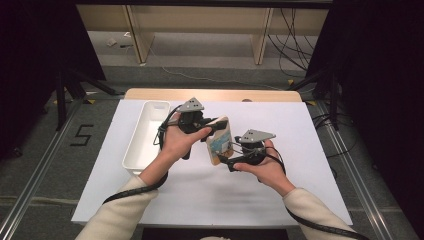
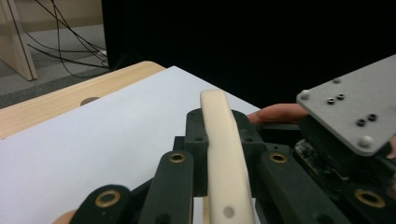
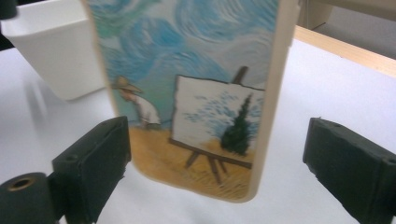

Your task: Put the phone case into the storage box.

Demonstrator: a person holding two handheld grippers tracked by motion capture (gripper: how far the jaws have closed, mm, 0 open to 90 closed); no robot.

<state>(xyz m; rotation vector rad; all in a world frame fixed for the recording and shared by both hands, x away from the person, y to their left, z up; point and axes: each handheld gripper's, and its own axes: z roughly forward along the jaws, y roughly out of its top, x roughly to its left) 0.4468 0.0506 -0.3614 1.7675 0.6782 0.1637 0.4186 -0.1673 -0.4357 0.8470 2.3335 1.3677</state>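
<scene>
Matt black plastic on both tongs, left tongs (image 1: 216,123) and right tongs (image 1: 223,159), with brassy metal bushings and dull grey metal plates. The phone case (image 3: 196,88) looks smooth cream plastic, its printed painting faintly glossy. White tray (image 1: 145,135) at nine o'clock: smooth plastic. Surface (image 1: 280,185): matt white over pale wood.

At the frame's centre in the high view, a phone case (image 1: 220,140) sits between the left gripper (image 1: 216,125) above-left and the right gripper (image 1: 225,159) below-right. A tray (image 1: 145,136) lies at centre-left on the table (image 1: 210,190).
</scene>
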